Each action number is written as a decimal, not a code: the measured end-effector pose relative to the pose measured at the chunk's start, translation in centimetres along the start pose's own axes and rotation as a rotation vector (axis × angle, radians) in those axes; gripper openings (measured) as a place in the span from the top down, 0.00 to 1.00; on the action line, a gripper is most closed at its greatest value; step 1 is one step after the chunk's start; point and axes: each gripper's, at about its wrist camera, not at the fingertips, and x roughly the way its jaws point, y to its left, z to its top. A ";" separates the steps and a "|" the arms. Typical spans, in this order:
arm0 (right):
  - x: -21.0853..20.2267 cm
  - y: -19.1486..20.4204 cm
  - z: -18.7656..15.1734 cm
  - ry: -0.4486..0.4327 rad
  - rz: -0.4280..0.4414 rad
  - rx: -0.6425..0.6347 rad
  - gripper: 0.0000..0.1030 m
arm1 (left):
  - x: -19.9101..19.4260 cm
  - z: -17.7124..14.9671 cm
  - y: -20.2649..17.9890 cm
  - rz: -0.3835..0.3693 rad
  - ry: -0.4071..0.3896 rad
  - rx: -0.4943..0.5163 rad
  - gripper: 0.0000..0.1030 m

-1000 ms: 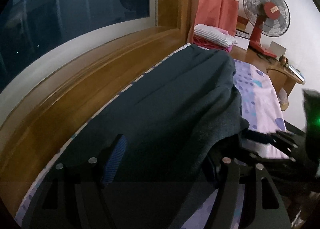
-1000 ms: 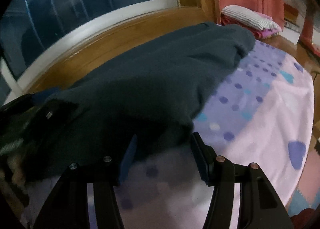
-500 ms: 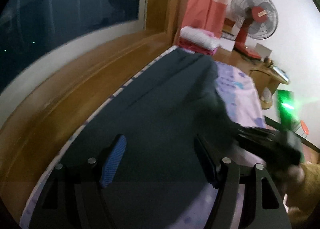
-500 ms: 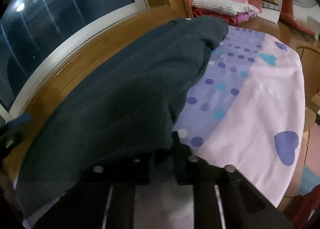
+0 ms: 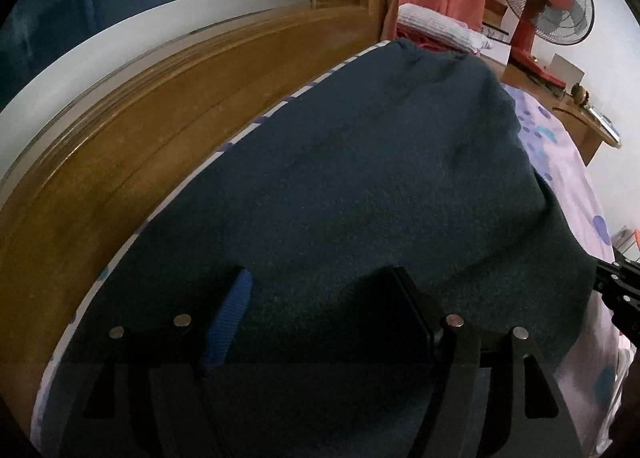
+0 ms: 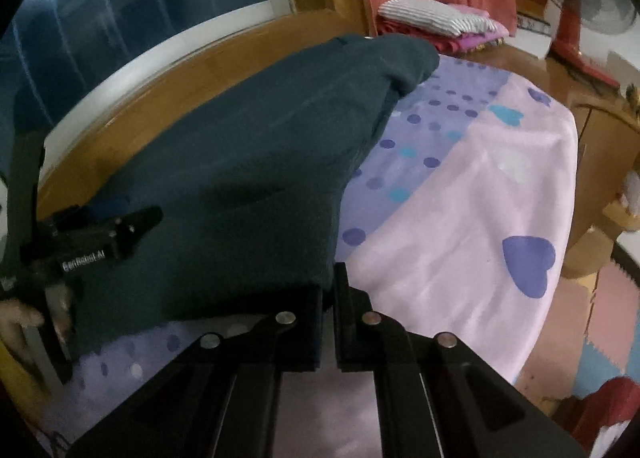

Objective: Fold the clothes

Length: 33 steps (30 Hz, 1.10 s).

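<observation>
Bed (image 6: 500, 194) lying beside wooden sill (image 5: 132, 138); dark garment (image 5: 360, 186) covering frame centre, sheet free at right. My right gripper (image 6: 329, 290) is pinching its corner; my left gripper (image 5: 320, 310) is gaping over it.

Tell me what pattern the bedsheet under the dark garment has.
The bedsheet is pink and lilac with purple and teal dots and hearts, clearest in the right wrist view.

Dark teal garment (image 5: 360, 186), spread flat on bed, near corner pinched & lifted
</observation>
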 end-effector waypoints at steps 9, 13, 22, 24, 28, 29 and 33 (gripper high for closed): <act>-0.5 -0.4 -0.6 0.002 0.025 -0.081 0.97 | -2.2 1.0 -2.2 -0.104 0.026 -0.066 0.30; -0.2 -1.2 0.0 0.036 0.096 -0.107 0.97 | -4.2 1.8 -6.9 -0.225 -0.001 -0.061 0.30; 0.2 -4.7 1.8 0.178 0.400 -0.329 0.96 | 0.3 2.9 -14.4 -0.125 0.106 -0.125 0.30; 0.3 -7.0 3.3 0.184 0.415 -0.347 0.96 | 0.0 2.1 -15.5 -0.064 0.081 -0.134 0.30; 1.4 -11.9 7.0 0.169 0.424 -0.279 0.89 | -0.2 1.6 -17.2 0.034 0.086 -0.136 0.30; 2.0 -13.0 7.9 0.173 0.413 -0.244 0.83 | -0.2 1.7 -17.3 0.045 0.096 -0.144 0.30; 4.4 -16.8 11.6 0.175 0.425 -0.121 0.68 | 0.1 1.9 -17.2 0.055 0.121 -0.145 0.29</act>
